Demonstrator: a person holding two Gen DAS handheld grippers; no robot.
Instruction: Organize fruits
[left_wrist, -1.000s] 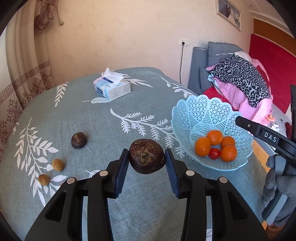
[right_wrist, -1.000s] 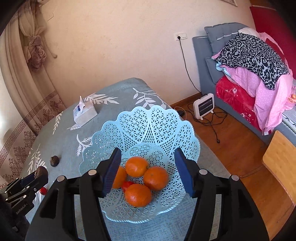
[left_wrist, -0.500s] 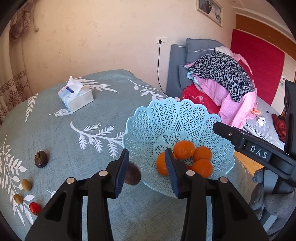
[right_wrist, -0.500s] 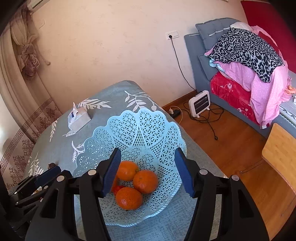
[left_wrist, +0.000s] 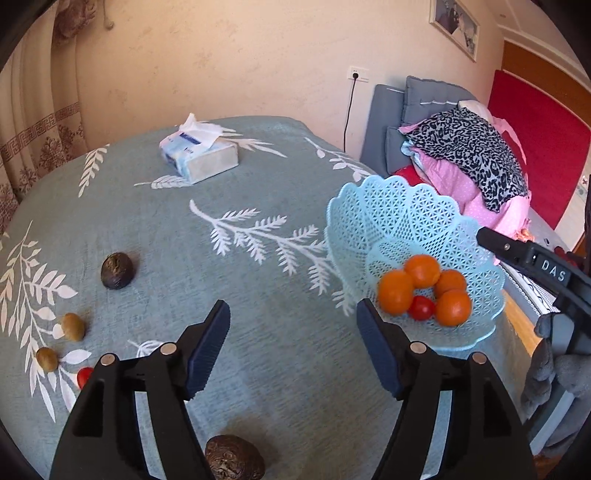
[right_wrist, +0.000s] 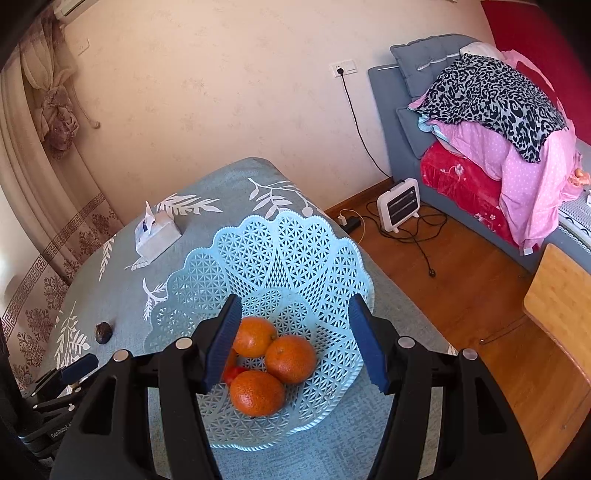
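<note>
Now left gripper (left_wrist: 293, 341) gaping, empty, dark fruit (left_wrist: 234, 458) lying below, basket (left_wrist: 373, 221) right

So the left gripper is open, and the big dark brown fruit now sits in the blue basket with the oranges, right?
Not quite. The left gripper is open, but the dark brown fruit lies on the tablecloth beneath it, outside the blue basket, as the left wrist view shows.

The right gripper (right_wrist: 293, 338), fingers (right_wrist: 221, 341) spread apart, hovers over a blue lattice basket (right_wrist: 295, 251) holding oranges (right_wrist: 290, 358); tissue box (right_wrist: 157, 240) at ten o'clock.
</note>
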